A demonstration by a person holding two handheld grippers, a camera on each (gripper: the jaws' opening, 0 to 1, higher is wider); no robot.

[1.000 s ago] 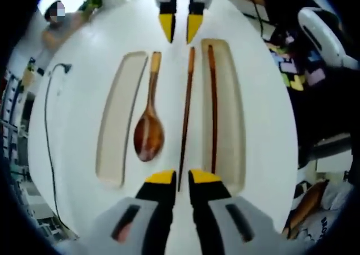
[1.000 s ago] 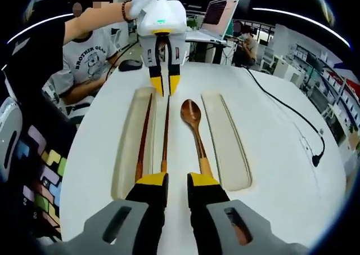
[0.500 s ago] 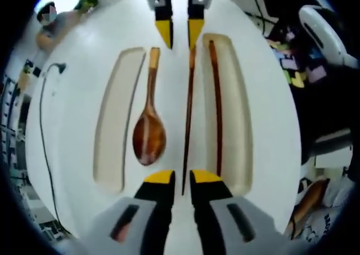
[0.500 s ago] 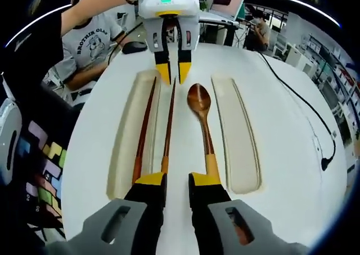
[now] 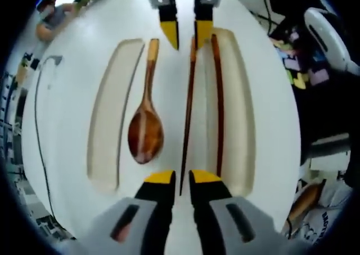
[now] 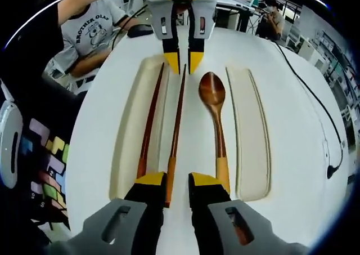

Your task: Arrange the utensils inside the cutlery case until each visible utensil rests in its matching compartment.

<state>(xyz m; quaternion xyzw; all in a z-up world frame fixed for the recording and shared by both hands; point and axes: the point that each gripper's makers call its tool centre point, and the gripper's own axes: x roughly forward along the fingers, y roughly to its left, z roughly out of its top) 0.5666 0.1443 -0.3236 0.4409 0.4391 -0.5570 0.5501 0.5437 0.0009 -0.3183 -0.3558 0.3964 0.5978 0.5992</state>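
Observation:
A loose wooden chopstick [image 5: 187, 114] [image 6: 176, 125] lies on the white table between two long cream tray compartments. Its twin chopstick [image 5: 217, 103] [image 6: 151, 120] rests inside one compartment [image 5: 239, 114] [image 6: 126, 142]. A wooden spoon [image 5: 145, 137] [image 6: 214, 94] lies on the table beside the empty compartment [image 5: 104, 114] [image 6: 250, 125]. My left gripper [image 5: 183, 179] [image 6: 183, 62] stands open astride the loose chopstick's thin tip. My right gripper [image 6: 178, 180] [image 5: 187, 34] is open astride its thick orange end.
A black cable [image 5: 38, 103] [image 6: 332, 159] snakes over the table on the empty compartment's side. A person in a grey T-shirt [image 6: 93, 24] sits at the table's edge. Coloured blocks [image 6: 48, 159] [image 5: 298, 69] sit beyond the table edge beside the chopstick compartment.
Both grippers have come closer to each other along the loose chopstick, so its two ends now lie between their jaws. The utensils and trays have stayed put.

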